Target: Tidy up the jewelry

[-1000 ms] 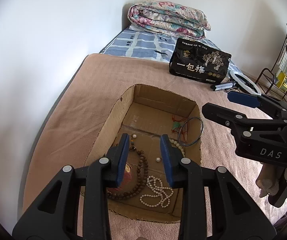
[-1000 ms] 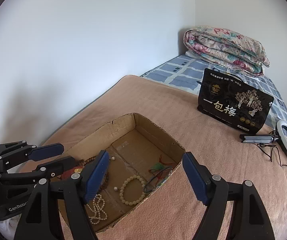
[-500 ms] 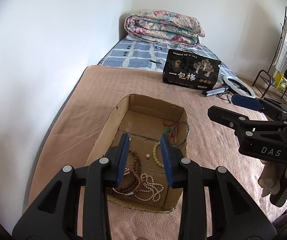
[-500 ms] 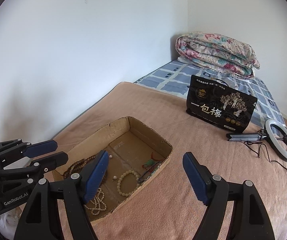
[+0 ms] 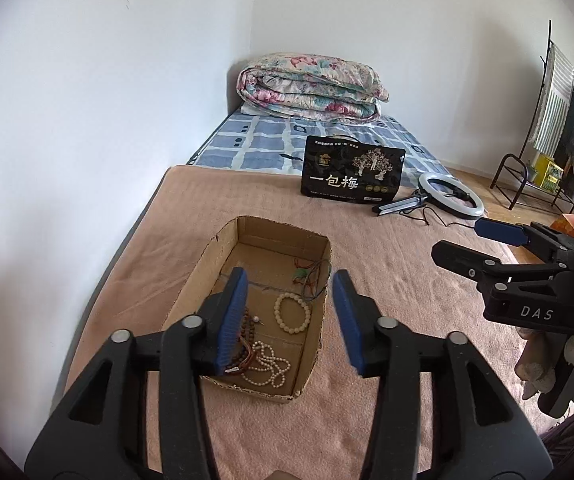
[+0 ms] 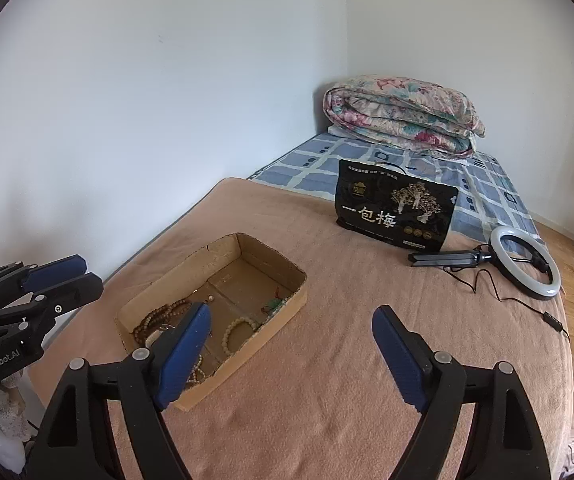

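Note:
An open cardboard box [image 5: 207, 256] [image 6: 281, 314] lies on the tan blanket. Inside it are a cream bead bracelet [image 5: 292, 313] [image 6: 239, 330], a white pearl necklace [image 5: 267, 366], a brown wooden bead strand [image 5: 247, 336] [image 6: 159, 314] and a green pendant on red cord [image 5: 303, 274] [image 6: 274, 304]. My left gripper [image 5: 289, 272] [image 6: 79, 276] hovers above the box's near end, its jaws opening with nothing between them. My right gripper [image 6: 293, 308] [image 5: 471, 240] hangs over the blanket to the right of the box, jaws opening wide and empty.
A black printed bag [image 5: 351, 170] stands farther back on the bed, with a ring light [image 5: 453, 198] and its cable beside it. A folded floral quilt [image 5: 311, 88] lies at the head. A white wall runs along the left; a metal rack [image 5: 527, 176] stands right.
Both grippers have drawn back and up from the box, which now looks smaller and farther. The left jaws have spread apart; the right jaws widened a little.

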`<state>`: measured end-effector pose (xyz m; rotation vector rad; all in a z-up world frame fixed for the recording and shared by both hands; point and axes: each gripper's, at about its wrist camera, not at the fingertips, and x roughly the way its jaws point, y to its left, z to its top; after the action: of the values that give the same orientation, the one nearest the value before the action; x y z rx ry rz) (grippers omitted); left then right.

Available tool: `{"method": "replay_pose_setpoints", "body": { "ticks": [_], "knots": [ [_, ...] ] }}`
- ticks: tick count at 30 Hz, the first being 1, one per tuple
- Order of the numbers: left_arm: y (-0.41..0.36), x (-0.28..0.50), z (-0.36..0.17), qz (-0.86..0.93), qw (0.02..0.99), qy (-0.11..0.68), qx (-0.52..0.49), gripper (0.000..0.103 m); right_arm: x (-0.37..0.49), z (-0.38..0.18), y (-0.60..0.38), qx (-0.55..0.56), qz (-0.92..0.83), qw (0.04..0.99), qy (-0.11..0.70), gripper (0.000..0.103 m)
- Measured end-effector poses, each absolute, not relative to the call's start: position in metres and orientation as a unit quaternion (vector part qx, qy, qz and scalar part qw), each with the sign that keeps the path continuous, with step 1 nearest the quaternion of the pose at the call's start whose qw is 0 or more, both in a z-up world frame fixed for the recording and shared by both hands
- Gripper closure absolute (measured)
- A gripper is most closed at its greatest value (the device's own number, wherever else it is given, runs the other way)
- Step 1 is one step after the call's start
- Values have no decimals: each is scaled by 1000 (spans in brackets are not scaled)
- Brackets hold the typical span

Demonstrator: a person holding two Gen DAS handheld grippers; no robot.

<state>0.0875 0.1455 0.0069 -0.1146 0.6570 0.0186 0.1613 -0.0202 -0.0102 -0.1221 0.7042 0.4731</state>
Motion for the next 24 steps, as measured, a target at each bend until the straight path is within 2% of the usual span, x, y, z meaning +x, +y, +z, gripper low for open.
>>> {"method": "replay_pose_setpoints", "body": {
  "ticks": [5,7,12,14,18,19,21,24],
  "knots": [
    [132,70,11,12,951,306,-37,46,143,-8,-46,-49,211,916,337,10],
    [129,65,12,16,953,301,-40,31,137,-9,-54,-47,204,919,333,7],
    [121,58,11,19,956,292,-34,23,123,-11,-65,-61,187,927,320,1],
    [114,57,10,19,956,292,-22,18,118,-12,-68,-66,183,930,311,0],
    [105,53,9,15,955,294,-17,15,112,-14,-72,-68,183,933,302,0],
    [103,52,8,20,955,295,-16,8,110,-14,-73,-66,180,934,301,0],
    [100,50,6,36,954,297,-12,0,108,-15,-75,-61,179,934,302,0],
    [97,46,5,43,955,292,-1,0,104,-15,-77,-64,179,934,301,0]
  ]
}}
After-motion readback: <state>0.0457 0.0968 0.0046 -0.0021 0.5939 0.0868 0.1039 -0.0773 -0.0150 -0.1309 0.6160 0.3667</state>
